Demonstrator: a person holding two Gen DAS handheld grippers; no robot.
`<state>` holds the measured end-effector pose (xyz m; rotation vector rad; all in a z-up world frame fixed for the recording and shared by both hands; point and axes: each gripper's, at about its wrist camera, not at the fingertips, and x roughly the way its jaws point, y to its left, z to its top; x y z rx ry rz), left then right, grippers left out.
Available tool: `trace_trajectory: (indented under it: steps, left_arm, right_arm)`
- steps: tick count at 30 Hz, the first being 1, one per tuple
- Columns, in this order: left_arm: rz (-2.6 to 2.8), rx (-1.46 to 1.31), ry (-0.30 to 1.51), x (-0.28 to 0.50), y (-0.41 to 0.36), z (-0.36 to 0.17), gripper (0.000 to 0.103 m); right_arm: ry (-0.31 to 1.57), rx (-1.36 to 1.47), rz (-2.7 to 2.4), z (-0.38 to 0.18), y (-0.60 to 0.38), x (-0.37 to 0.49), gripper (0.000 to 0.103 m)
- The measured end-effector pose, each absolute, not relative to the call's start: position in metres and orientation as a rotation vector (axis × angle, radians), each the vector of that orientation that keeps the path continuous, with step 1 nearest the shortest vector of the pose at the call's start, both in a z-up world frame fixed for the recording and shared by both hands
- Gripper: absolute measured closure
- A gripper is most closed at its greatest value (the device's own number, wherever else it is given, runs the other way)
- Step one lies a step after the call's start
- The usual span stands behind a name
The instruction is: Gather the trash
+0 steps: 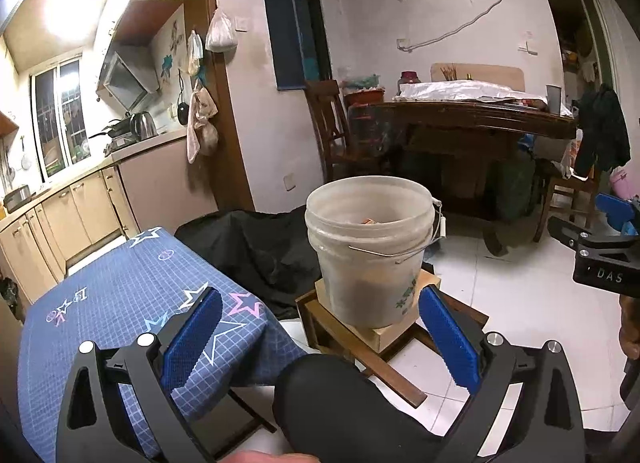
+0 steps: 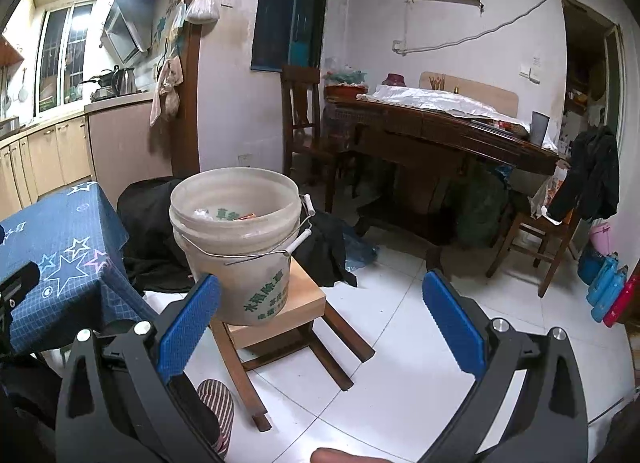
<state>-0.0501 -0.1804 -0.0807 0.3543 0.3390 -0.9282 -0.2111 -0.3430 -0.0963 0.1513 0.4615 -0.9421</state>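
Note:
A cloudy white plastic bucket [image 1: 370, 247] with a wire handle stands on a low wooden stool [image 1: 384, 337]; an orange scrap and white bits lie inside it. My left gripper [image 1: 320, 311] hangs open and empty just in front of it, above a dark knee. In the right wrist view the same bucket [image 2: 236, 239] sits left of centre on the stool [image 2: 296, 309]. My right gripper [image 2: 322, 295] is open and empty, its left finger in front of the bucket's lower wall. The right gripper's body [image 1: 600, 247] shows at the left view's right edge.
A small table with a blue star-patterned cloth [image 1: 120, 303] stands to the left. Black fabric [image 1: 256, 247] lies heaped behind the bucket. A dark wooden dining table [image 2: 448, 131] with chairs fills the back. White tiled floor [image 2: 420, 343] spreads to the right. Kitchen cabinets [image 1: 68, 211] line the left wall.

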Motion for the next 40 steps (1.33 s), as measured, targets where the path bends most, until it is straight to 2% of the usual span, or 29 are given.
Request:
trace_trajectory:
  steps: [40]
  left_arm:
    - [-0.895, 0.331, 0.259, -0.060, -0.176, -0.076, 0.005]
  right_arm:
    - [0.415, 0.116, -0.789, -0.090, -0.328, -0.205, 0.005]
